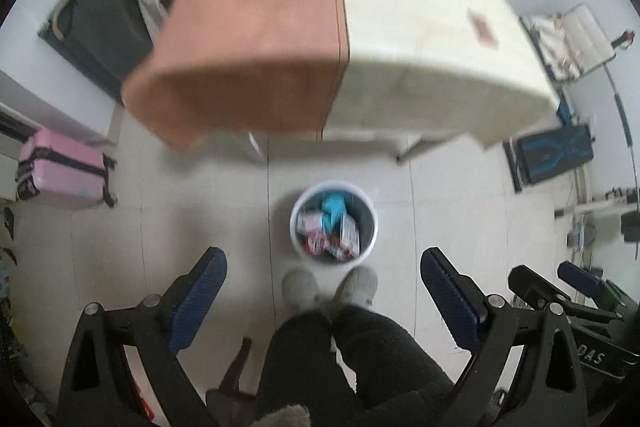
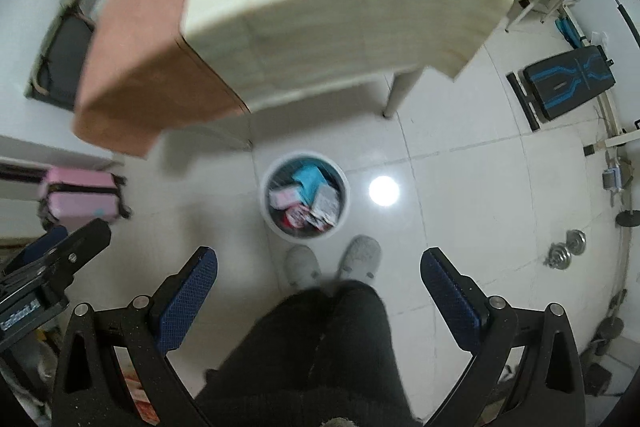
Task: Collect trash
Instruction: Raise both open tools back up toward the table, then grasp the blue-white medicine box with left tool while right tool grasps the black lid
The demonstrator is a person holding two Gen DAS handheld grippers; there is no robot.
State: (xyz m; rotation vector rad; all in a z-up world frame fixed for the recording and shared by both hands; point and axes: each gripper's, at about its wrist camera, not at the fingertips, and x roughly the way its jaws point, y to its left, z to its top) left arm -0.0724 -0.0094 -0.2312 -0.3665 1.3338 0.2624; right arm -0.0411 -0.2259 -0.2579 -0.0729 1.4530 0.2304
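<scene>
The trash bin (image 1: 334, 223) stands upright on the tiled floor, at frame centre in both views, its round mouth facing up; no long axis is discernible. It holds wrappers and a blue item. Left gripper (image 1: 322, 301) jaws are spread and empty; right gripper (image 2: 318, 295) likewise. The worktop (image 1: 420, 39) fills the upper frame. Only the right wrist view shows a lamp reflection (image 2: 384, 190) beside the bin

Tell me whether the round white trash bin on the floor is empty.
Not empty: the round white trash bin holds wrappers and a blue item.
</scene>
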